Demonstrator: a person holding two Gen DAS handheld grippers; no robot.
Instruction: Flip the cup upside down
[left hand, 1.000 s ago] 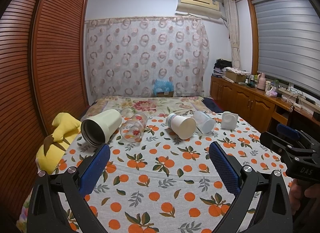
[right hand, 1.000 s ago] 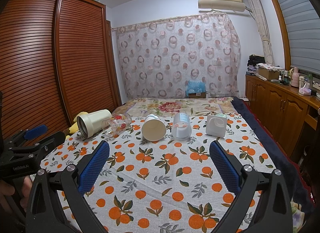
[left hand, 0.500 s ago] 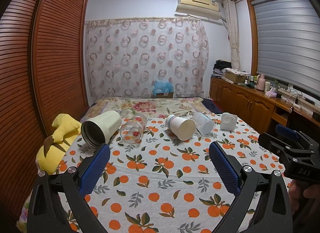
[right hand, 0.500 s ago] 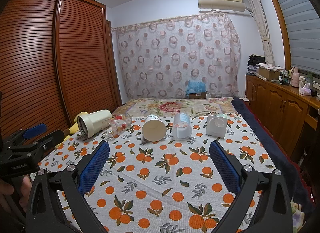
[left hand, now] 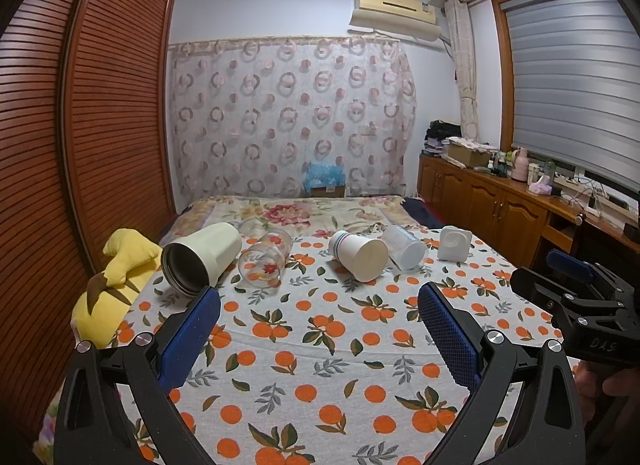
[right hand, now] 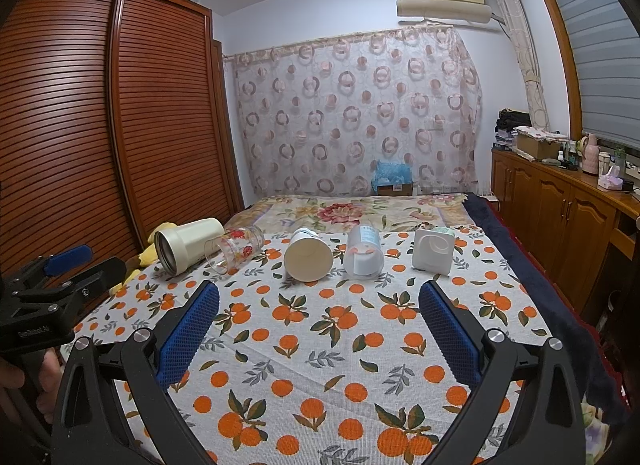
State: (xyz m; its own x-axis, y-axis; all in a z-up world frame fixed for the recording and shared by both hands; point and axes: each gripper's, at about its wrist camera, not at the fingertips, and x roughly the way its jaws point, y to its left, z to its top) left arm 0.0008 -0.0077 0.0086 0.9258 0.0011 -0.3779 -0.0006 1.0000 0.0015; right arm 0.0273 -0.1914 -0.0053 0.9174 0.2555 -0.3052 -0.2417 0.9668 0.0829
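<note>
Several cups lie on their sides in a row on the orange-print cloth. From the left: a cream tumbler (left hand: 202,260) (right hand: 187,244), a clear flowered glass (left hand: 266,259) (right hand: 235,249), a white paper cup (left hand: 359,255) (right hand: 307,252), a frosted plastic cup (left hand: 404,247) (right hand: 363,252) and a square white cup (left hand: 454,244) (right hand: 433,251). My left gripper (left hand: 319,305) is open and empty, short of the row. My right gripper (right hand: 319,303) is open and empty, facing the paper cup and the frosted cup.
A yellow plush toy (left hand: 114,285) lies at the bed's left edge by the wooden wardrobe (left hand: 80,145). A wooden cabinet (right hand: 560,233) runs along the right. The other gripper shows at each view's edge: the right one (left hand: 580,317), the left one (right hand: 48,297).
The left wrist view has tilted up slightly, so the cups sit a little lower in it. The right gripper has barely moved. Both stay open.
</note>
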